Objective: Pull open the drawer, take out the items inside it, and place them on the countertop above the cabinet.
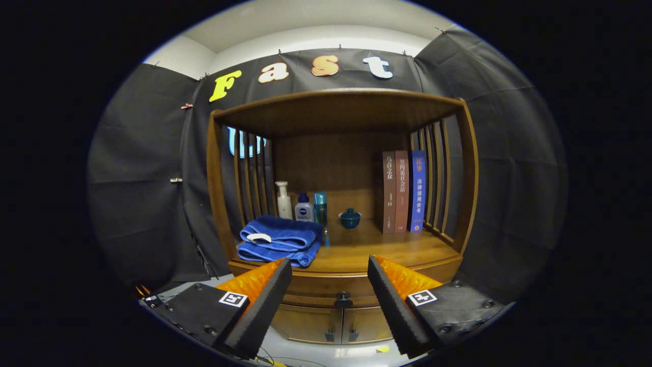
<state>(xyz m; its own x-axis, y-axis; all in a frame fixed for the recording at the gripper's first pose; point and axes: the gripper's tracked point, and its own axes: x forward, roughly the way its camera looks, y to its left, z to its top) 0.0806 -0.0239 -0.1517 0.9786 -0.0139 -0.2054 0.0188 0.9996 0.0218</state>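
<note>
wooden cabinet [338, 204] fills the booth; its surface [387, 252] carries folded blue towels [280, 239], bottles [303, 206], a lidded cup [350, 218] and upright books [404, 191]. drawer [326, 290] closed, long axis running left-right, knob [343, 299] facing the tool [330, 275]. tool wide open, holding nothing, knob between its fingers.

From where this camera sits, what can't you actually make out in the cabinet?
- Inside of the drawer: shut, so its front hides the contents; the open fingers cover both its ends, the knob showing between them.
- Lower doors: partly cut off behind the fingers.
- Bottles: lower parts hidden behind the folded blue towels.
- Lidded cup: too small for detail.
</note>
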